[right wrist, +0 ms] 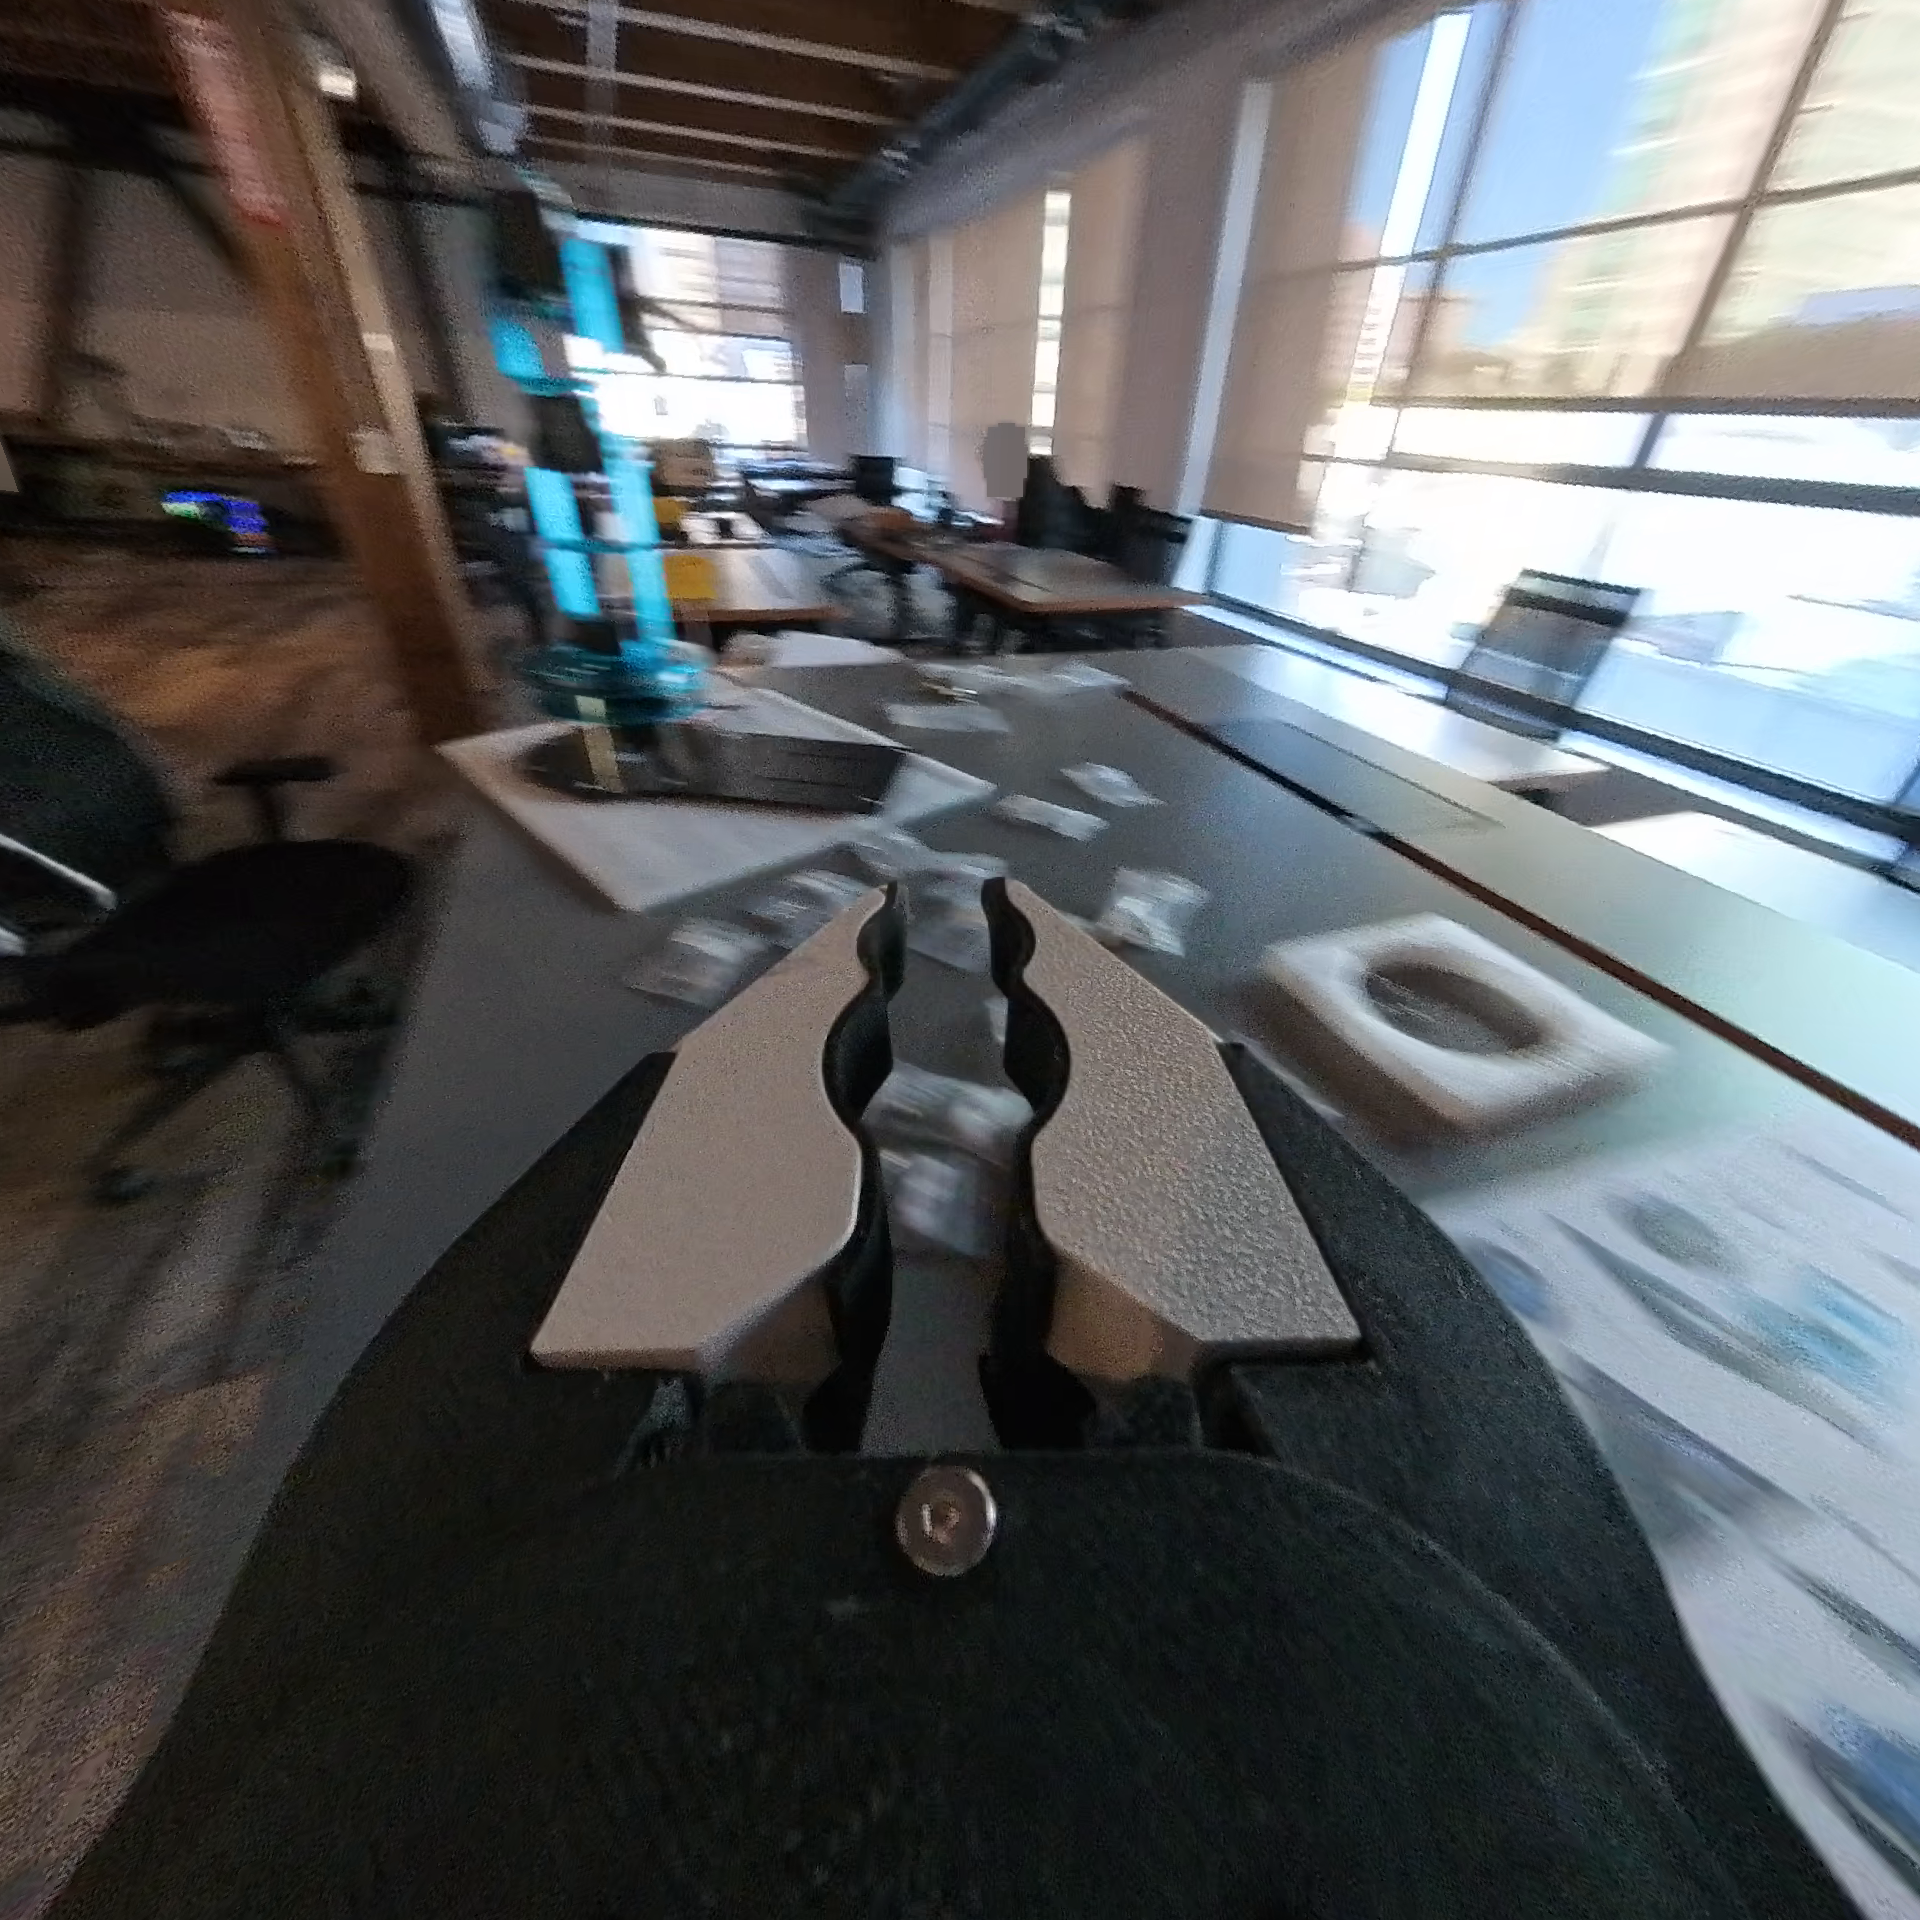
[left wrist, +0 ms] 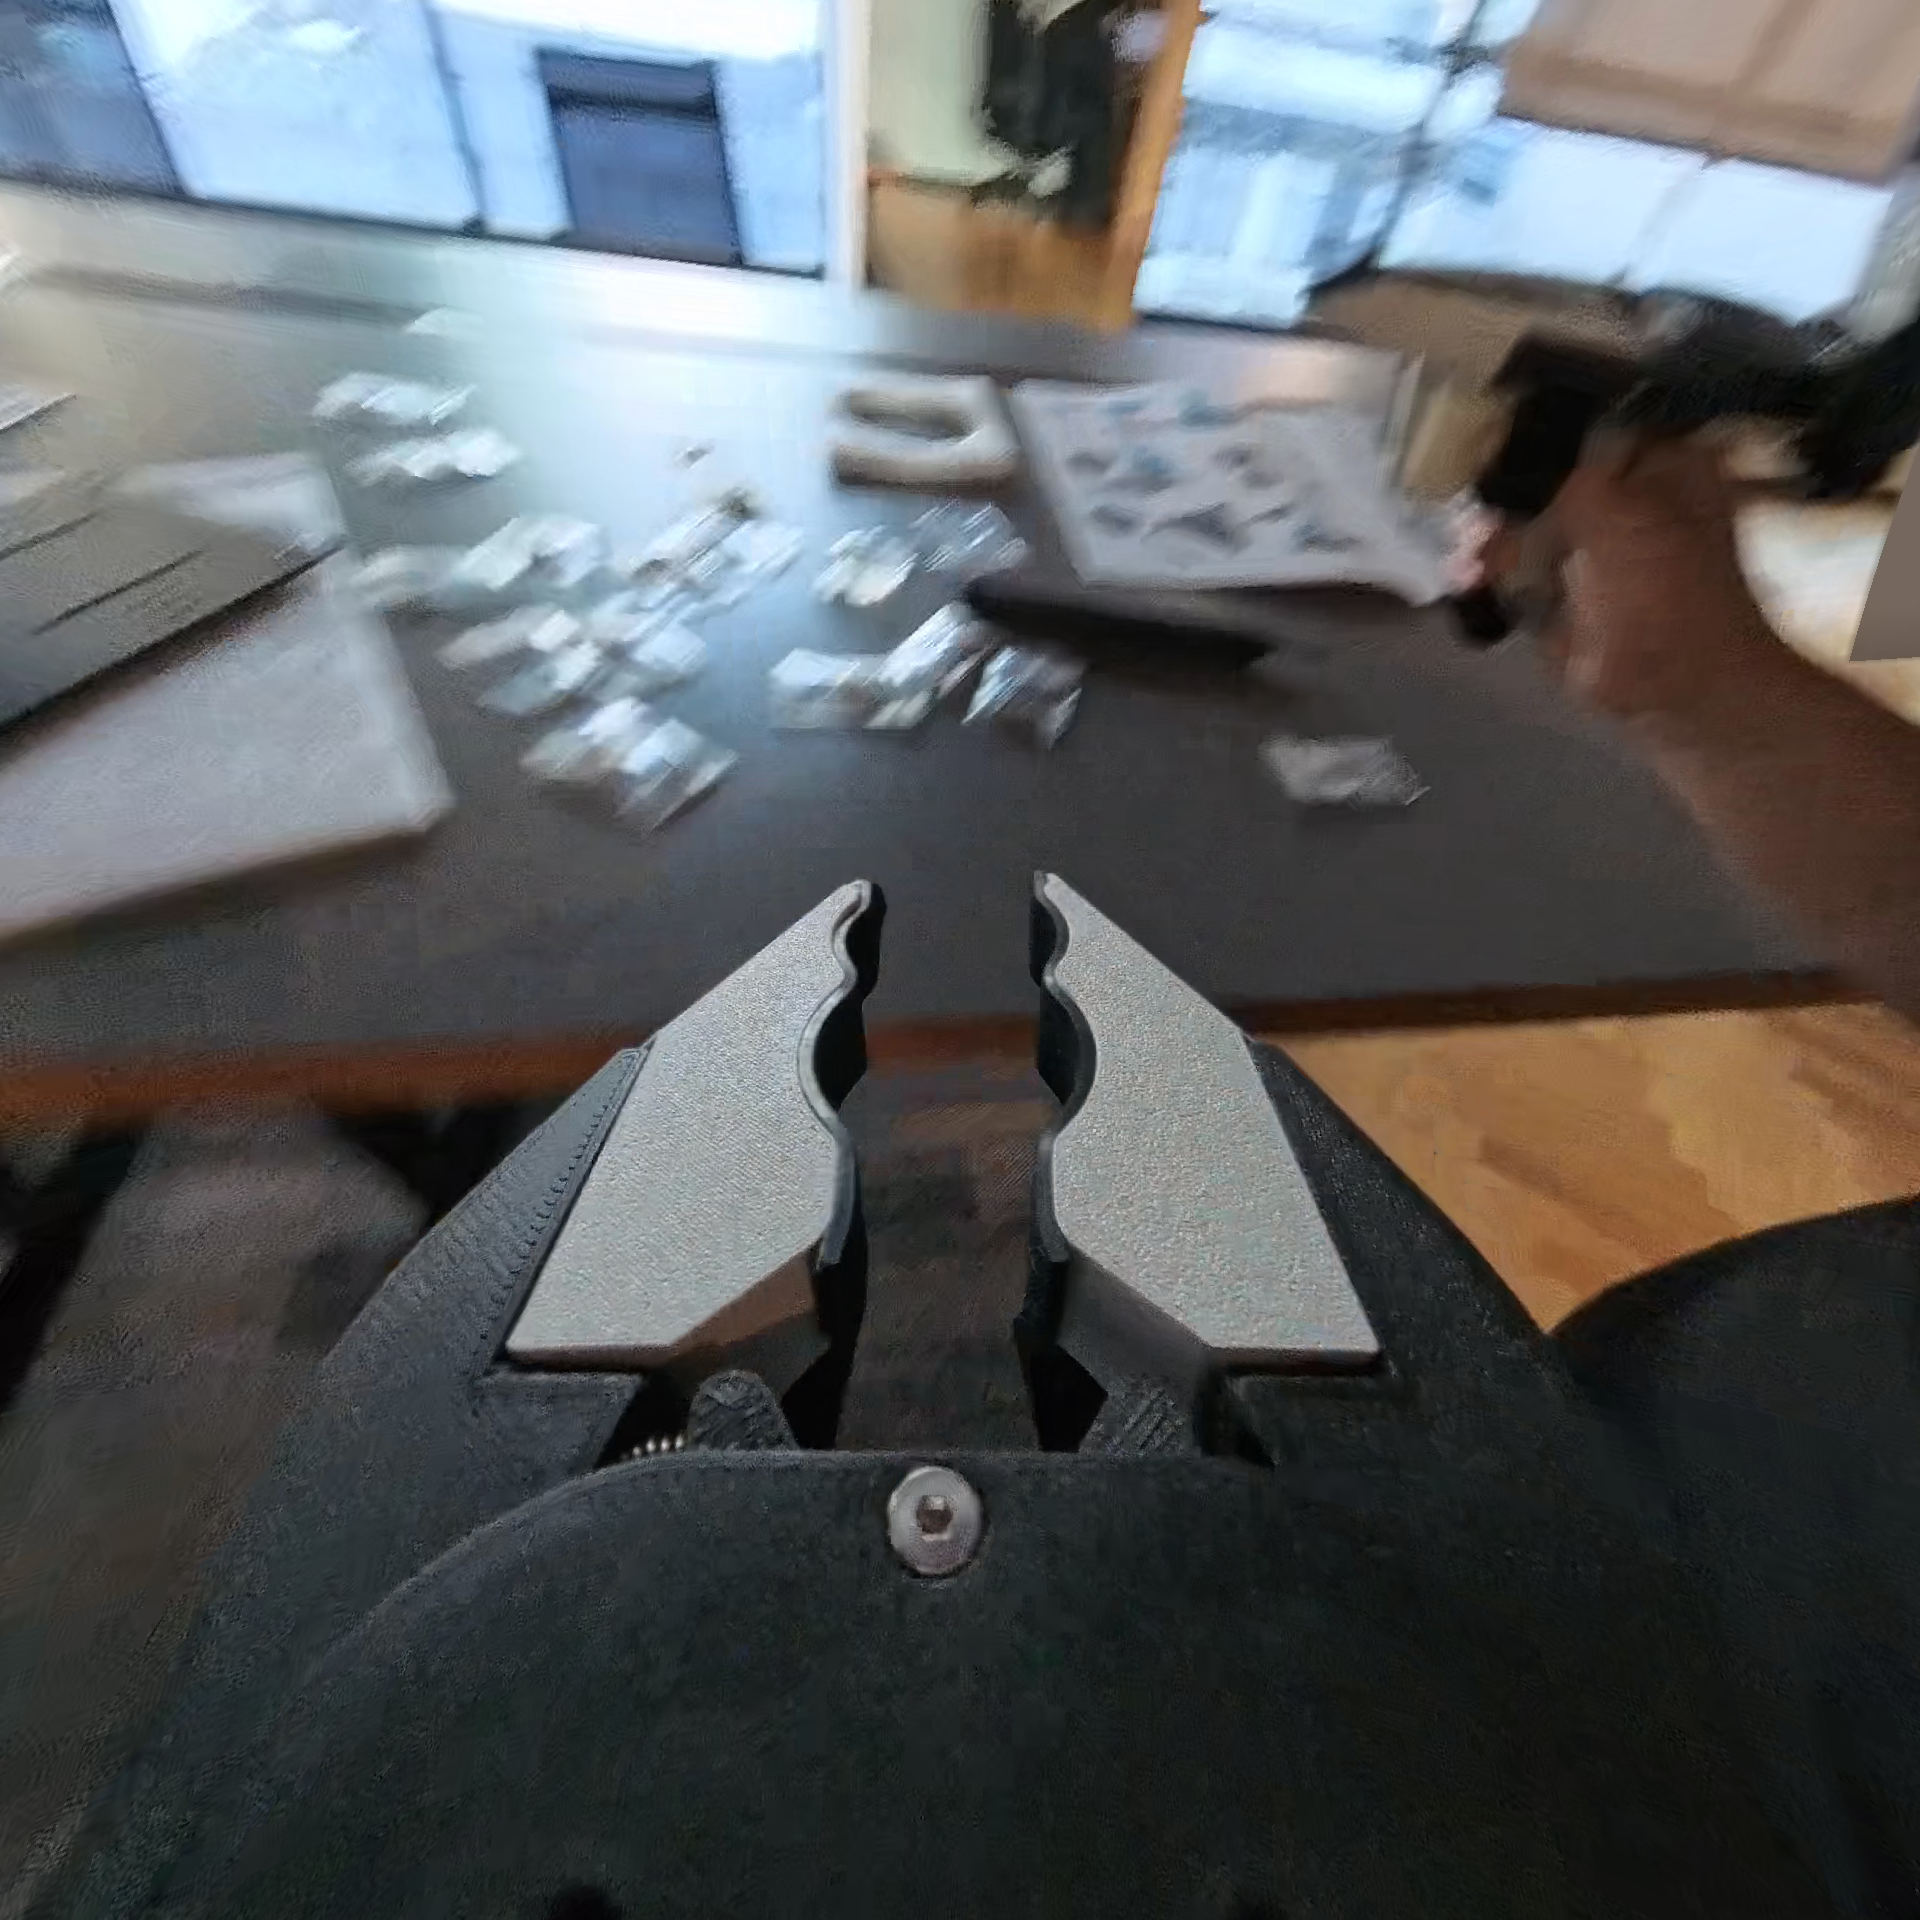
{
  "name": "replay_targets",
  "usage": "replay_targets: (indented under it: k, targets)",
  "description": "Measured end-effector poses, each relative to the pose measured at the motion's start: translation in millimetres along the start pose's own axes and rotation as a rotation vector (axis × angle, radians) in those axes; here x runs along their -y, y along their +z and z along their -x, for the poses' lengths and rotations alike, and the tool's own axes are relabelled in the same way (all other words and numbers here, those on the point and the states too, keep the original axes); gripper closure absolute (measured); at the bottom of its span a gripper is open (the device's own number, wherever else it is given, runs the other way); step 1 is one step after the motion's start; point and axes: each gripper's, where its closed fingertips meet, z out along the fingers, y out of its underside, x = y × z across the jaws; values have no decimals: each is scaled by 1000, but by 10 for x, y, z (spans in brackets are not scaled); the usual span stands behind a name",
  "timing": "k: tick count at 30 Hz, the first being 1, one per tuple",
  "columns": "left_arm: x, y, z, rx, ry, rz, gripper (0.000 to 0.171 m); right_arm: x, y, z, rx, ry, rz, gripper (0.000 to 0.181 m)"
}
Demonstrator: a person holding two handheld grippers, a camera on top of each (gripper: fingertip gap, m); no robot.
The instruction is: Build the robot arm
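My left gripper (left wrist: 956, 894) is open and empty, held above the near edge of a dark table (left wrist: 1039, 852). Several small clear plastic bags (left wrist: 623, 644) lie scattered on the table ahead of it. My right gripper (right wrist: 940, 896) is open a little and empty, above the same table (right wrist: 1299, 862), with small bags (right wrist: 935, 1122) lying under and ahead of its fingers. The right gripper and the hand that holds it show blurred at the right of the left wrist view (left wrist: 1621, 488). Both views are blurred by motion.
A white ring-shaped foam piece (left wrist: 920, 431) (right wrist: 1444, 1013) and a printed sheet (left wrist: 1226, 488) (right wrist: 1714, 1340) lie on the table. A flat grey board (left wrist: 208, 769) (right wrist: 686, 842) lies at the left, with a teal stand (right wrist: 613, 582) behind it. An office chair (right wrist: 208, 925) stands at the left. Windows run along the far side. Some 25 cm of space lies between my two pairs of fingers.
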Motion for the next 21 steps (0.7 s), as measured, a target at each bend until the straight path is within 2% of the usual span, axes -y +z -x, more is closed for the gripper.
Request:
replay_targets:
  k: [2, 5, 9, 11, 16, 19, 21]
  targets:
    - [-293, -567, 386, 152, -28, 41, 145, 102, 379, 732, 157, 3, 14, 167]
    - [-491, -1389, 877, 281, -105, -19, 146, 102, 960, 1865, 373, -54, 44, 167]
    - [-795, -2410, 1642, 429, -141, -61, 145, -64, 1797, 3155, 528, -81, 62, 167]
    - [-928, -2865, 2002, 448, -164, -71, 146, -149, 2251, 3730, 562, -76, 52, 168]
    - [-1181, -3960, 2980, 562, -198, 29, 145, -310, 3345, 5042, 640, -25, 70, 168]
    - [-1160, -4346, 3577, 582, -213, 26, 145, -426, 3906, 5512, 617, -44, 124, 167]
    - [-1113, -4482, 4036, 609, -220, 15, 145, -515, 4231, 5738, 621, -49, 161, 166]
